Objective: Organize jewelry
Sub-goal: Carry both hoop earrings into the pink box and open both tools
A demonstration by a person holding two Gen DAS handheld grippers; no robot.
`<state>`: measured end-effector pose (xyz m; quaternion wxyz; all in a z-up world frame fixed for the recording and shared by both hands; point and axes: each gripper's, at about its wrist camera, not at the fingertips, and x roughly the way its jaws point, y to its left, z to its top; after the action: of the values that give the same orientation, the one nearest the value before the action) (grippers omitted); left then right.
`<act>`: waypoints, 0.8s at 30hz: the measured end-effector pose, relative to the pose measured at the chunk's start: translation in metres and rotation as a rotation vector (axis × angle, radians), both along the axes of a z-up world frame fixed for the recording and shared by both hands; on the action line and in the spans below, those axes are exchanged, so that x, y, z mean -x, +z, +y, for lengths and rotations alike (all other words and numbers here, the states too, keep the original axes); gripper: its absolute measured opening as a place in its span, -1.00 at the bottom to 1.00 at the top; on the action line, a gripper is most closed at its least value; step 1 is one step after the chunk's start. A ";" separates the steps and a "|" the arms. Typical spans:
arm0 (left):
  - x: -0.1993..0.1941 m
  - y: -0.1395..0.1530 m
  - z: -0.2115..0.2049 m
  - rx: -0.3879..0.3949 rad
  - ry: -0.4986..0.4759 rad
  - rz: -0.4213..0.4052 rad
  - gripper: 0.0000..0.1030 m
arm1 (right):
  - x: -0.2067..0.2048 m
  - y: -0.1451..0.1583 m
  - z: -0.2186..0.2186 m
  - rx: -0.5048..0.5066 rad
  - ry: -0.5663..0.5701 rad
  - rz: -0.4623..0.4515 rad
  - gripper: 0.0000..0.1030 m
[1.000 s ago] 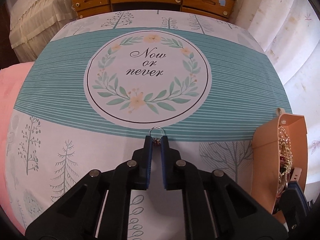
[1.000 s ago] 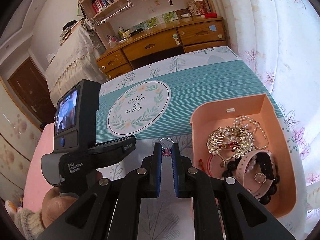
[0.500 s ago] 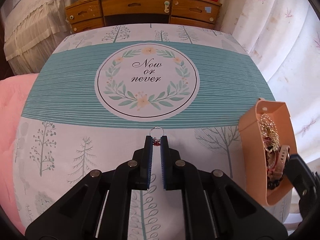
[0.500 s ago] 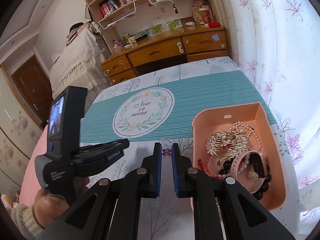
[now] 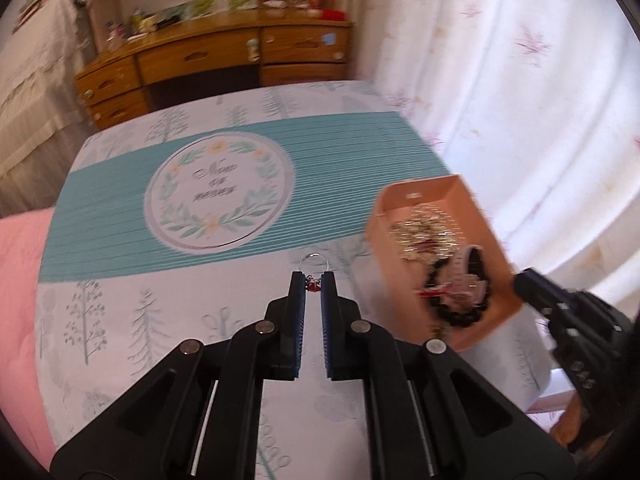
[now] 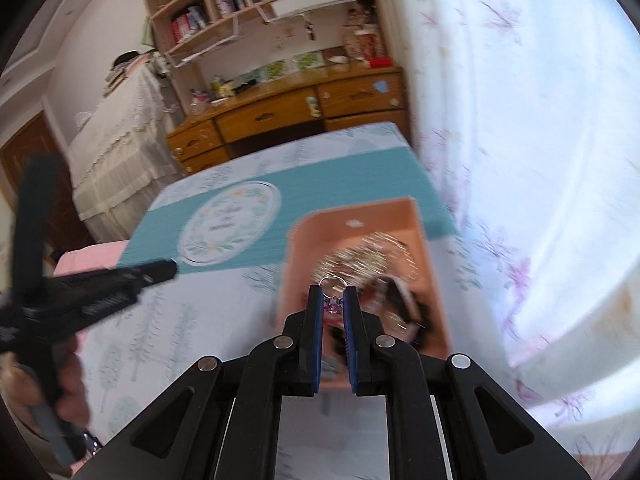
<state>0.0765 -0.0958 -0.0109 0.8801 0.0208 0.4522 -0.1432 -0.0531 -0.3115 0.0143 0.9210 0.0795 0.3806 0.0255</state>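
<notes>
My left gripper (image 5: 313, 280) is shut on a silver ring with a red stone (image 5: 313, 266), held above the tree-print tablecloth (image 5: 160, 320). My right gripper (image 6: 333, 294) is shut on a silver ring with a purple stone (image 6: 333, 286), held over the near part of the peach jewelry box (image 6: 400, 220). The box (image 5: 404, 200) holds a gold hair comb (image 5: 428, 232), a pink watch strap and dark beads. In the right wrist view the left gripper (image 6: 152, 272) shows at the left with a hand (image 6: 72, 380) on its handle. Both views are motion-blurred.
A white floral curtain (image 5: 540, 120) hangs close along the table's right edge. A wooden desk with drawers (image 5: 224, 60) and shelves stands beyond the far edge. Pink bedding (image 5: 16, 280) lies to the left. The teal band with the round wreath print (image 5: 218, 196) crosses the table's middle.
Both grippers have risen and swung right with their rings. The peach box has come further into the left view, and the right gripper now hangs over it instead of left of it.
</notes>
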 end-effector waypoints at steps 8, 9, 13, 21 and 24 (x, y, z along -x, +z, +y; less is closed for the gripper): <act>0.014 0.002 -0.068 0.042 -0.244 -0.012 -0.89 | 0.012 -0.020 -0.023 -0.024 -0.036 0.030 -0.81; 0.015 -0.001 -0.075 0.045 -0.270 -0.004 -0.89 | 0.012 -0.021 -0.021 -0.024 -0.036 0.031 -0.81; 0.014 -0.017 -0.092 0.046 -0.317 0.032 -0.89 | 0.009 -0.025 -0.018 -0.031 -0.026 0.033 -0.81; 0.011 -0.035 -0.093 0.042 -0.346 0.092 -0.87 | 0.001 -0.029 -0.004 -0.044 0.026 0.041 -0.81; 0.013 -0.036 -0.089 0.017 -0.333 0.089 -0.85 | -0.001 -0.032 0.004 -0.044 0.050 0.055 -0.81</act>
<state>0.0636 -0.1845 -0.0470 0.8233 0.0816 0.4800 -0.2917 -0.0520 -0.3071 -0.0174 0.9073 0.0907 0.4070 0.0546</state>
